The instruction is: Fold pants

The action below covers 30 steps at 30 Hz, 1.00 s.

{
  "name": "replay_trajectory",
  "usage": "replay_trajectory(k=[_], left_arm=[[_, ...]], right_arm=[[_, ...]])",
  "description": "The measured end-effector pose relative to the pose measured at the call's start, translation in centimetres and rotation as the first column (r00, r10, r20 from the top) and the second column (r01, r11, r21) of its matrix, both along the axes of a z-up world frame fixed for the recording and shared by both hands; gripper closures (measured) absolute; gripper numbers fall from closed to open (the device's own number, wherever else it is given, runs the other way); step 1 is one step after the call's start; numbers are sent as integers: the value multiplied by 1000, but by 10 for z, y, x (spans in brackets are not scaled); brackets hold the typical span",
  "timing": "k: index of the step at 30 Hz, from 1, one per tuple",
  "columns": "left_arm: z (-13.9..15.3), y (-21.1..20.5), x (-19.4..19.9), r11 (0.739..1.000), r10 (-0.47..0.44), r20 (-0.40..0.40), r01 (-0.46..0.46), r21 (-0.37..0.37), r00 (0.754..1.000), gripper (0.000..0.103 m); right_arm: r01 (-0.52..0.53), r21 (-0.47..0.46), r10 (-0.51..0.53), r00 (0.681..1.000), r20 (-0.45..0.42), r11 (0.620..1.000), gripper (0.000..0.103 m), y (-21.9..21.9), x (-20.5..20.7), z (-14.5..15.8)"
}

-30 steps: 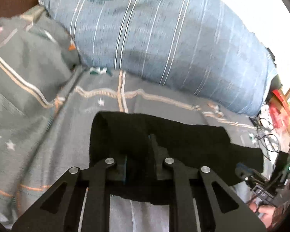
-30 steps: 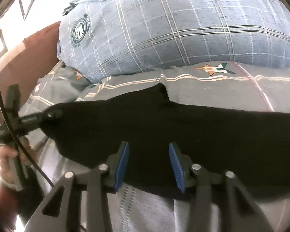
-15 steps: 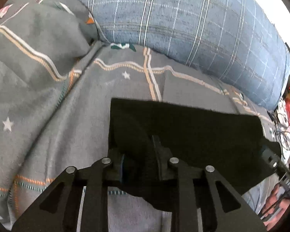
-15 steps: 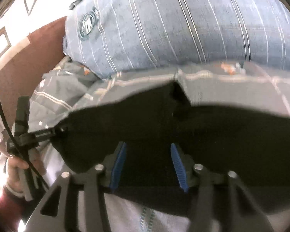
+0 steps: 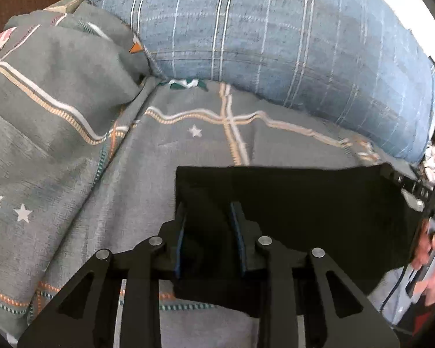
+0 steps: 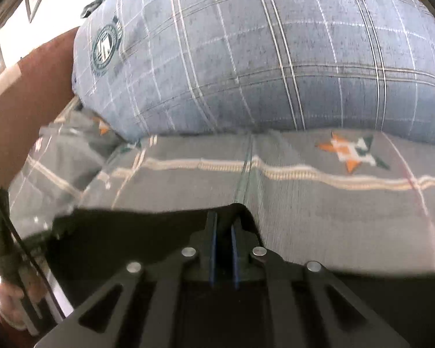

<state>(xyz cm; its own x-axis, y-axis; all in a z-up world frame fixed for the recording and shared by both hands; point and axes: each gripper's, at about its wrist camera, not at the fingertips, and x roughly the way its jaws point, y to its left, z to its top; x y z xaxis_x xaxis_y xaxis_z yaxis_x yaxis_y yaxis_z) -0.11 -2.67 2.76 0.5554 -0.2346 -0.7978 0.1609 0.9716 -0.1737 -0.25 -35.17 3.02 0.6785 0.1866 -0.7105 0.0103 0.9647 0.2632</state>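
Both grippers changed | right gripper (image 6: 223, 226) fingers now clenched on pants (image 6: 130, 237) | left gripper (image 5: 208, 214) fingers opening, pants between

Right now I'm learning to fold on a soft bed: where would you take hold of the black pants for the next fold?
Probably the pants' short folded end, at its two corners, coming from the near side. They lie flat on the gray bedsheet, so only the edges give purchase. The right tool already pinches one corner; the left tool's jaws are opening around the other.

Blue pillow (image 5: 275, 52) blocks far side; bedsheet (image 5: 159, 150) ahead seemingly free.
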Motion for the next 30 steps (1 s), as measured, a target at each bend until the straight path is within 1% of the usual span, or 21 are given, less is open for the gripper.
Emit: replay_trajectory(k=[1,2,3,4,5,7,8,9,11,14,17,19,21,23,25,28,30], left_arm=[[-6,1,2,1000,9,-21,-9,-1,1000,76],[-7,2,1,1000,13,-26,-13,-5,1000,76],[-7,3,-1,1000,17,-25,-17,-7,1000,75],[-5,5,-3,1000,23,-19,-23,12,1000,70],[-3,6,-5,999,30,-15,-30,31,999,59],[1,13,-8,996,63,-7,-62,67,998,46],[3,17,-9,996,72,-5,-71,62,997,46],[8,21,-12,996,76,0,-76,44,997,46],[15,24,-18,996,81,11,-81,29,997,45],[26,21,-27,997,69,36,-70,29,997,42],[32,10,-32,999,42,48,-43,17,998,42],[34,0,-34,1000,26,52,-26,4,998,41],[35,-8,-34,1000,9,58,-8,-4,998,38],[32,-16,-34,1000,-8,57,9,-14,998,33],[20,-24,-31,999,-30,25,31,-17,999,32],[-1,-30,-28,999,-30,-32,30,22,999,32],[-4,-32,-31,998,-23,-7,24,62,1000,27]], right_arm=[[16,-26,-16,1000,-10,1000,96,1,8,-8],[22,-32,-23,999,-27,999,96,3,12,-16],[20,-38,-22,998,-54,999,93,5,16,-24],[14,-53,-17,998,-59,999,91,7,16,-31],[15,-58,-17,999,-27,998,90,7,12,-30],[10,-45,-11,1000,-27,999,81,4,7,-26],[14,-35,-15,1000,-24,999,71,2,2,-21],[18,-33,-19,1000,-11,999,68,1,-5,-15],[10,-26,-9,1000,28,1000,68,-1,-25,-2],[-42,-10,43,998,48,999,67,6,-55,8],[-83,-49,85,996,33,995,67,22,-75,6],[-91,-76,93,995,28,993,67,30,-84,3],[-89,-67,90,996,11,994,67,33,-91,-5],[-73,-43,73,997,-9,996,67,30,-96,-14],[-62,-28,61,998,-17,998,67,29,-97,-21],[-50,-24,50,999,3,998,66,30,-101,-26],[-57,-23,57,998,-4,998,62,31,-99,-23]])
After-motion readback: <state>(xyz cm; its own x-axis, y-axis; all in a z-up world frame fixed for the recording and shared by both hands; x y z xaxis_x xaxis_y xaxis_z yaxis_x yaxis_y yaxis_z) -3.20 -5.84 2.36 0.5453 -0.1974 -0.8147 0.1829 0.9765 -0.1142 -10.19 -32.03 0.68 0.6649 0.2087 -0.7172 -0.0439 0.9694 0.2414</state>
